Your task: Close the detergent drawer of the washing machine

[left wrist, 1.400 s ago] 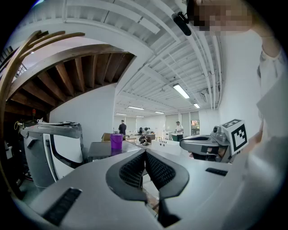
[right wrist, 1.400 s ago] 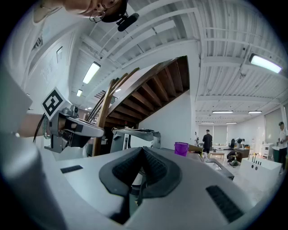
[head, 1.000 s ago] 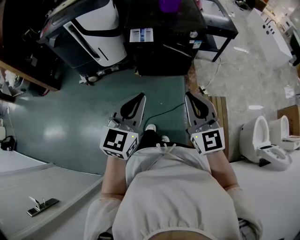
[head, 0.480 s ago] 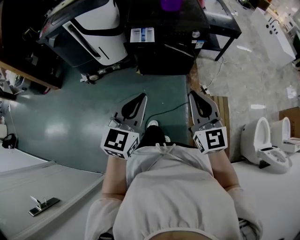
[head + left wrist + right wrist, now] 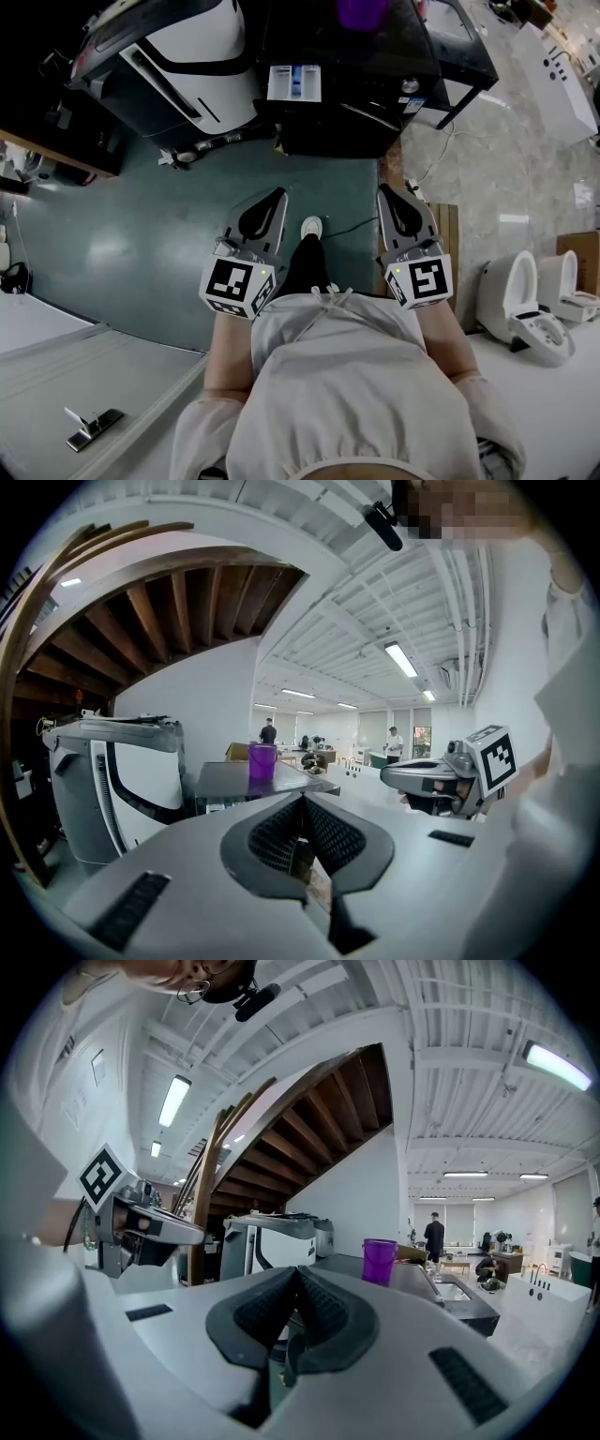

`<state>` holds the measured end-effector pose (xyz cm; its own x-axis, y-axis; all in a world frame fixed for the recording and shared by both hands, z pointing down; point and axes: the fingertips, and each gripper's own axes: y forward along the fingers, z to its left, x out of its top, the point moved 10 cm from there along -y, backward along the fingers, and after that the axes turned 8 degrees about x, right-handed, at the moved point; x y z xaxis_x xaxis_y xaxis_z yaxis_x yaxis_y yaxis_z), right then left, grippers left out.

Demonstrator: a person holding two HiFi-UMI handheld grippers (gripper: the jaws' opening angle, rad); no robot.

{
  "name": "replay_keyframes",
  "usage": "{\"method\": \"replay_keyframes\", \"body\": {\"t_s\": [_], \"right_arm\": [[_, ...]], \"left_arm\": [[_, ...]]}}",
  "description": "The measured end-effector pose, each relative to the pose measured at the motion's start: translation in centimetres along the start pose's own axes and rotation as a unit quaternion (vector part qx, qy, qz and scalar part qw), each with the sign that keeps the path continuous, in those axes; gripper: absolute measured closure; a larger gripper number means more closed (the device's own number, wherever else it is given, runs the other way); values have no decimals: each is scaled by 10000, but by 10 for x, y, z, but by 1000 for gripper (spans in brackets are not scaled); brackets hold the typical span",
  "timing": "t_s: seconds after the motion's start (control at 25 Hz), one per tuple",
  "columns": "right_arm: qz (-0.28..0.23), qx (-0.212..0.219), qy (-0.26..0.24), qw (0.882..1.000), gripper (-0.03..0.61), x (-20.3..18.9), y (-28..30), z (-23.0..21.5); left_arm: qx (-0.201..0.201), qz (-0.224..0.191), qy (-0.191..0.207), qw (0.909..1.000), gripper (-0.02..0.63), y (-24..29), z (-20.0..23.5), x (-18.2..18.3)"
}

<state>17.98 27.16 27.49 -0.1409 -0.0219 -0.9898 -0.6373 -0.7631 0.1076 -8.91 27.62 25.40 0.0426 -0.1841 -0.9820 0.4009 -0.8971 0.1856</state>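
Observation:
The black washing machine (image 5: 347, 84) stands ahead of me, its detergent drawer (image 5: 294, 82) pulled out and showing white and blue compartments. A purple cup (image 5: 361, 11) rests on its top. My left gripper (image 5: 277, 195) and right gripper (image 5: 385, 191) are held side by side at waist height, well short of the machine. Both are shut with nothing between the jaws. In the left gripper view the jaws meet at the left gripper (image 5: 302, 801), with the cup (image 5: 262, 760) beyond. From the right gripper (image 5: 298, 1275) the cup (image 5: 380, 1260) also shows.
A white and black appliance (image 5: 192, 61) stands left of the washing machine. A wooden pallet (image 5: 442, 234) and a cable (image 5: 349, 225) lie on the floor to the right. White toilets (image 5: 525, 305) stand at the far right. A black frame table (image 5: 459, 56) adjoins the machine.
The person has stepped towards the washing machine, which now sits lower and larger in the head view. Both grippers stay shut and keep their places in front of the body.

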Motion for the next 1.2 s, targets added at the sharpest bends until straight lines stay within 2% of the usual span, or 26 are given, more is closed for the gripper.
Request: {"method": "replay_keyframes", "body": {"t_s": [0.32,0.68,0.88,1.2], "right_arm": [[346,-208,40,9992,574,5,118,-57],[540,-366,266,9975,574,5,225,-99],[783,-349,425,9954,574,-10,255,-110],[1113,-271,604,9916,574,-51,294,-132]], "left_arm": [[-131,135,-228,9996,595,107,82,10],[-332,311,-150,9989,594,203,157,22],[-385,631,-242,9970,595,234,179,3],[-483,1214,-446,9904,594,272,191,-57]]}}
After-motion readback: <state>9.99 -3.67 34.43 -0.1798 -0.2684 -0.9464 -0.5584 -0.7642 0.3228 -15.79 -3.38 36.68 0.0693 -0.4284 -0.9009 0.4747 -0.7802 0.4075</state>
